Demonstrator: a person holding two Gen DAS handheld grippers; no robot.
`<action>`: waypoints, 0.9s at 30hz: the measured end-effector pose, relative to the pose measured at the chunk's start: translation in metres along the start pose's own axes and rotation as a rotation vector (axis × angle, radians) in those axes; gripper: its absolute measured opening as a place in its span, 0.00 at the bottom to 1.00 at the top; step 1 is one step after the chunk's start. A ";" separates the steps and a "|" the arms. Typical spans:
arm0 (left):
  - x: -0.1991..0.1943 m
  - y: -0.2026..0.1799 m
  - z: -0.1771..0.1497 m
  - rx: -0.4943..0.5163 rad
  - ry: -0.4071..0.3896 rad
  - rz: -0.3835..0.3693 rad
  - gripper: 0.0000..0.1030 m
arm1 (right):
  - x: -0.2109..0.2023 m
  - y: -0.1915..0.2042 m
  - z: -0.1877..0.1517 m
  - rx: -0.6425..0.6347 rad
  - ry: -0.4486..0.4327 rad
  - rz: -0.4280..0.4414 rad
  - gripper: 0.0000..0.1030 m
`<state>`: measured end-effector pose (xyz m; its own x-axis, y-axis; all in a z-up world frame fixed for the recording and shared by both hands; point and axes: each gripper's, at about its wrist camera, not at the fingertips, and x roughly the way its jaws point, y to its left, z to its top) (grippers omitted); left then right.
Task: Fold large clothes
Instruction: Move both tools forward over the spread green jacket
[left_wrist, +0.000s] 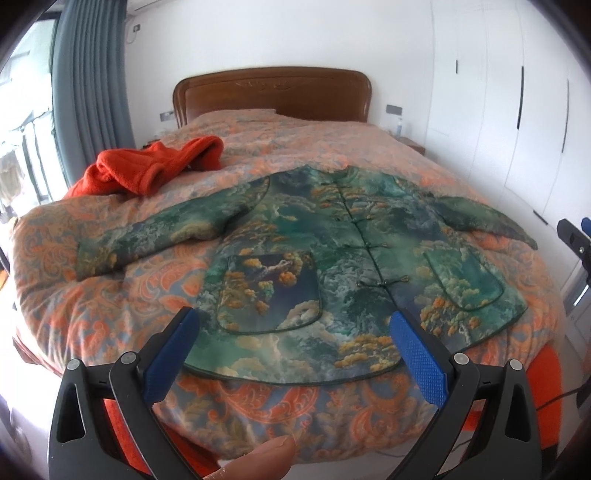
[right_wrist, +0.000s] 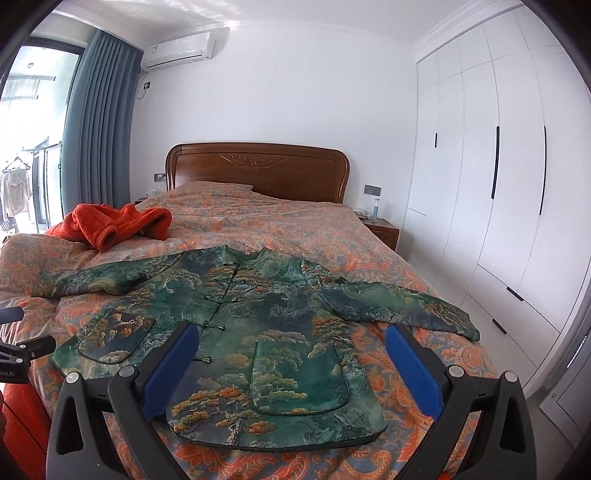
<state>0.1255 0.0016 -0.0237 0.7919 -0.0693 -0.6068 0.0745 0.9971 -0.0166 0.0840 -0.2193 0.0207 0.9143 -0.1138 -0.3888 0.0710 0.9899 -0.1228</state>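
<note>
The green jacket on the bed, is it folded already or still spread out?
Spread out. The green jacket lies flat on the bed, front up, both sleeves stretched sideways, no fold visible.

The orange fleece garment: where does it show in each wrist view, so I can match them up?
Left wrist view: the orange fleece garment lies bunched at upper left, on the bedspread beyond the green jacket's sleeve.
Right wrist view: the orange fleece garment sits at left of centre, also beyond that sleeve of the green jacket.
Shared landmark: the wooden headboard.
</note>
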 end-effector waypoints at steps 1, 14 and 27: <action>-0.002 0.000 0.002 0.000 -0.013 0.004 1.00 | -0.001 0.000 0.001 0.001 -0.007 -0.007 1.00; -0.021 0.005 0.026 0.005 -0.109 0.000 1.00 | 0.008 0.006 -0.008 -0.036 0.068 -0.016 1.00; -0.022 -0.005 0.020 0.016 -0.096 -0.030 1.00 | 0.024 0.008 -0.018 -0.049 0.174 -0.008 1.00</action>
<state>0.1201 -0.0029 0.0056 0.8433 -0.1031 -0.5275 0.1084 0.9939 -0.0209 0.0991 -0.2157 -0.0064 0.8306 -0.1392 -0.5392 0.0550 0.9840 -0.1695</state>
